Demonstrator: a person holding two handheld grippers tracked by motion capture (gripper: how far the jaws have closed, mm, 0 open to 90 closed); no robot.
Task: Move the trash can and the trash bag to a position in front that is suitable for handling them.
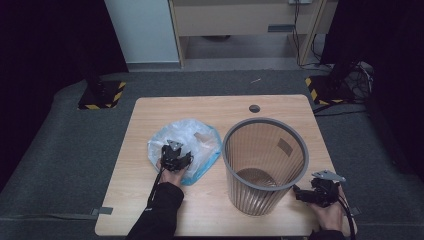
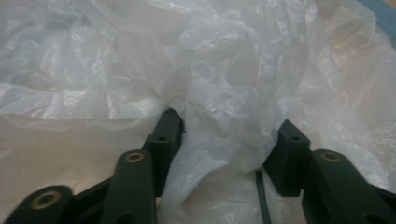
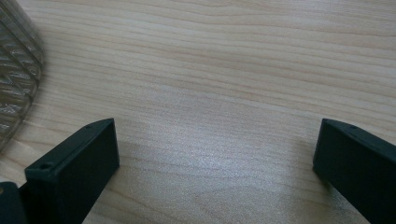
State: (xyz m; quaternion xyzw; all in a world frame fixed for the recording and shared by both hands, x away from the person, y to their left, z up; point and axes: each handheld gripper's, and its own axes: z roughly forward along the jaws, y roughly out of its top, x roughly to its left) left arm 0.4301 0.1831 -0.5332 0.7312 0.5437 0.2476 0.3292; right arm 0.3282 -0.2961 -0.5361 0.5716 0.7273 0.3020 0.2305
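Observation:
A crumpled clear plastic bag (image 1: 192, 137) with a blue edge lies on the wooden table (image 1: 165, 107), left of a grey ribbed waste basket (image 1: 250, 197) that stands upright and empty. My left gripper (image 1: 175, 154) points down into the bag's near side. In the left gripper view a bunched fold of the bag (image 2: 210, 70) rises between the jaws of the left gripper (image 2: 231, 140), which stand apart with the film loose against them. My right gripper (image 1: 302, 194) rests low at the basket's right. It is open (image 3: 215, 140) over bare wood, with the basket's wall (image 3: 16, 79) at the left edge.
A round cable hole (image 1: 254, 108) sits near the table's far edge. Yellow-and-black striped bases (image 1: 102, 95) (image 1: 325, 90) stand on the grey floor beyond both far corners. A wooden desk frame (image 1: 240, 20) stands at the back.

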